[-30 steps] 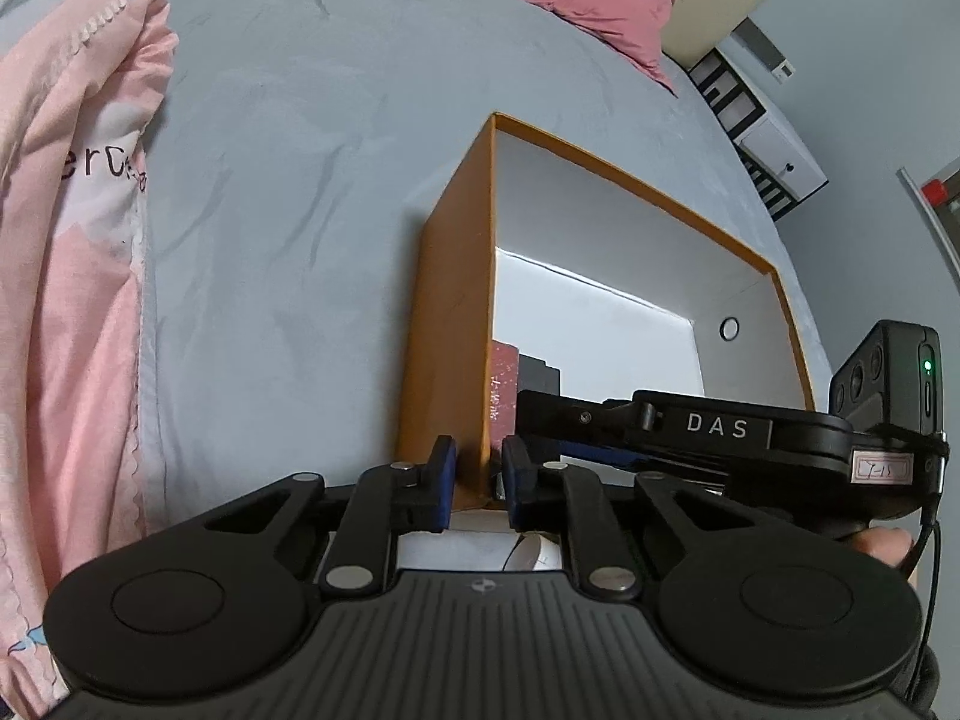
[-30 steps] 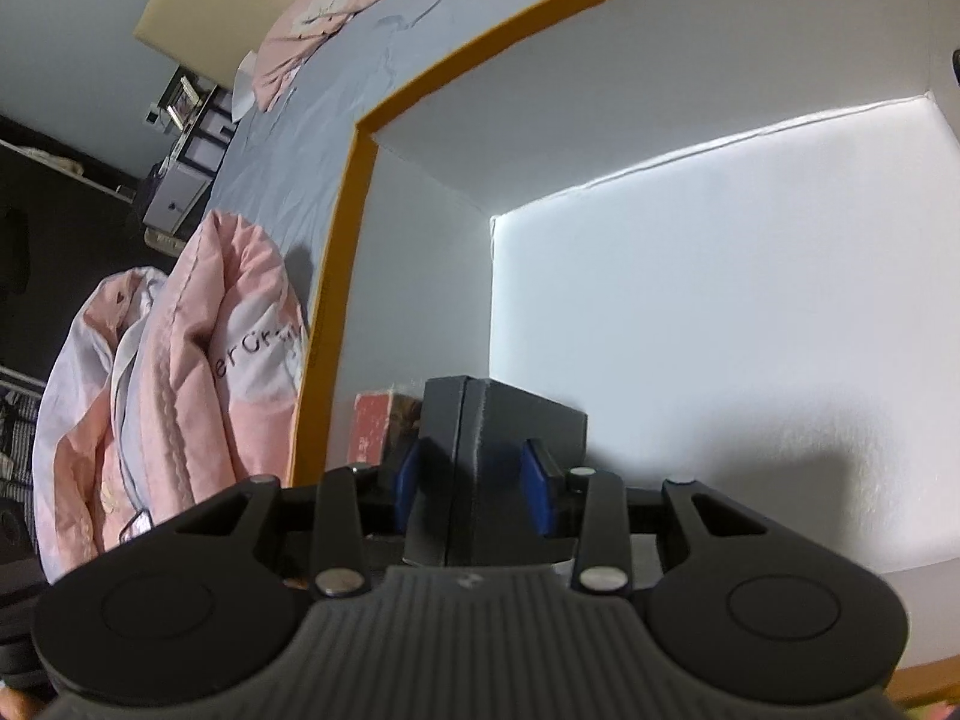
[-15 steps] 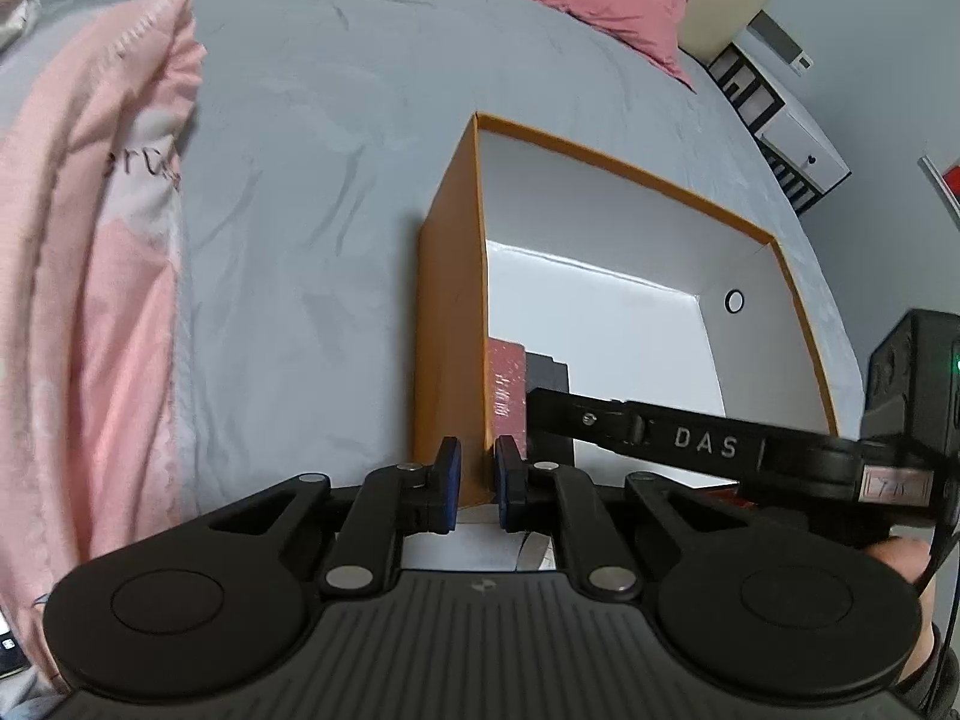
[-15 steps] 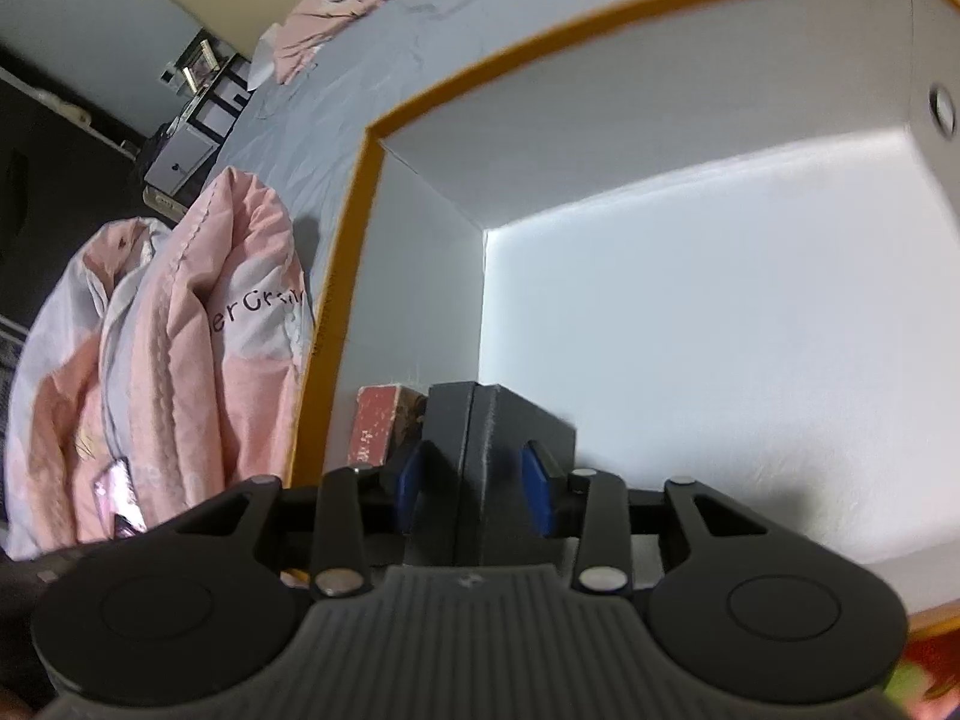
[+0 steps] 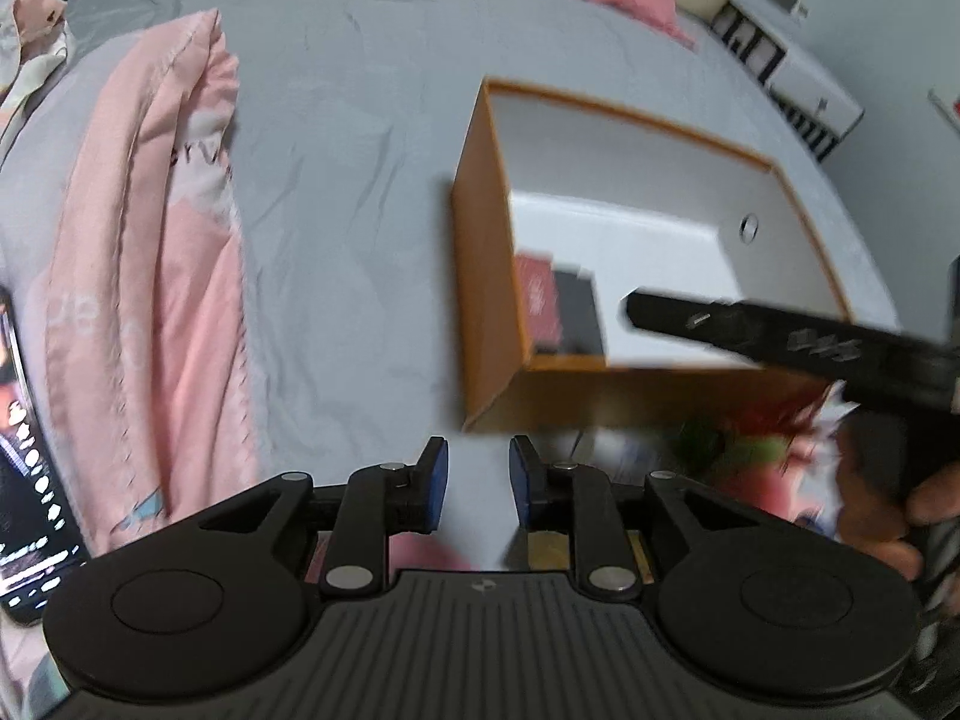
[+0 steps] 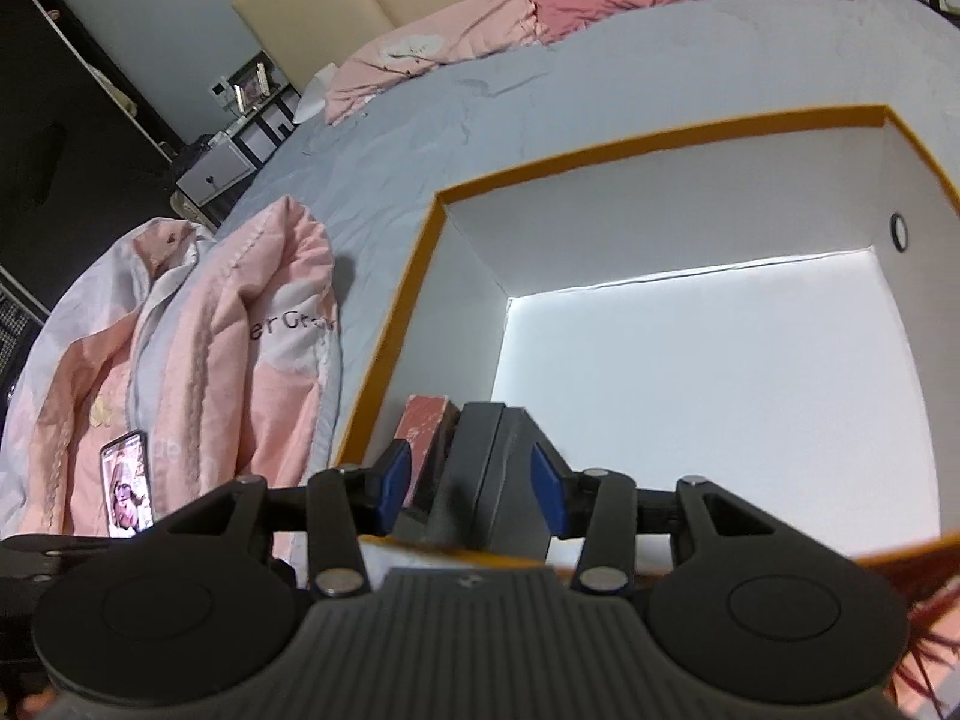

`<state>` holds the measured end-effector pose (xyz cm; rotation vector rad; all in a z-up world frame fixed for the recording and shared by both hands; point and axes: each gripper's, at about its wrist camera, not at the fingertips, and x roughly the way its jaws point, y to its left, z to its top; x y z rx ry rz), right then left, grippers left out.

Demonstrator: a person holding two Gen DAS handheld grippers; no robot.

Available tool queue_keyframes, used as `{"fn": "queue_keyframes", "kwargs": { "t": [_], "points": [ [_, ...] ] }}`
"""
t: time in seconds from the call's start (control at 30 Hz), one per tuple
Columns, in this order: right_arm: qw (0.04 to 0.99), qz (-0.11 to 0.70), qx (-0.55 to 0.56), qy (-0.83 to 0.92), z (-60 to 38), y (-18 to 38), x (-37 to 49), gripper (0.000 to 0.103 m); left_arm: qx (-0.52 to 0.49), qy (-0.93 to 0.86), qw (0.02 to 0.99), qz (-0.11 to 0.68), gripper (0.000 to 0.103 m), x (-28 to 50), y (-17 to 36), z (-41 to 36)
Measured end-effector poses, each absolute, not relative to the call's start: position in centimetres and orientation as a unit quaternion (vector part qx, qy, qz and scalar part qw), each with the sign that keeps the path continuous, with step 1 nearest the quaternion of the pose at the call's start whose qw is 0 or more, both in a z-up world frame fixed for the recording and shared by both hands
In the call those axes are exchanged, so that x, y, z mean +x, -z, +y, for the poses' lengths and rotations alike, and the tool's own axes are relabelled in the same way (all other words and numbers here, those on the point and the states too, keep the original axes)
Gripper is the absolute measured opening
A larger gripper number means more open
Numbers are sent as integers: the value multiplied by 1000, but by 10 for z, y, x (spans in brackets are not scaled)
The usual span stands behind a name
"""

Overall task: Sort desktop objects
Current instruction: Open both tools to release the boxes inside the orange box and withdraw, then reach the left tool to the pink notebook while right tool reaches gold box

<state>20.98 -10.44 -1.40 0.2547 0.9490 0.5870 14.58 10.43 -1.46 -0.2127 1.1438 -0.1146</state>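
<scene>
The left wrist view looks forward and down from above the bed (image 5: 360,120), with the orange box (image 5: 486,276) ahead and right of its claw. The right wrist view sits close at the box's (image 6: 384,360) near rim, looking inside. Both share box, bed and pink quilt (image 5: 150,240).
</scene>
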Motion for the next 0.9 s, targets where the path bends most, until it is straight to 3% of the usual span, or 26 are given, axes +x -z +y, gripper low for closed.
{"fn": "queue_keyframes", "kwargs": {
  "t": [0.13, 0.27, 0.4, 0.5, 0.53, 0.6, 0.9],
  "points": [
    [854, 425, 107, -280, -114, 6, 182, 46, -77, 52, 819, 566, 25, 135, 23, 106],
    [866, 403, 69, -286, -118, -4, 151, 47, -36, 57, 800, 596, 32, 127, 33, 98],
    [844, 427, 44, -320, -110, 7, 126, 46, 36, 72, 776, 626, 34, 118, 50, 83],
    [829, 459, 35, -317, -104, 26, 119, 38, 90, 92, 754, 644, 36, 114, 63, 67],
    [828, 466, 35, -310, -104, 31, 118, 37, 106, 95, 747, 650, 38, 115, 67, 61],
    [828, 470, 38, -303, -106, 38, 115, 37, 158, 91, 733, 655, 53, 116, 75, 45],
    [837, 469, 49, -280, -126, 38, 118, 39, 242, 92, 686, 680, 55, 126, 109, 8]
  ]
}}
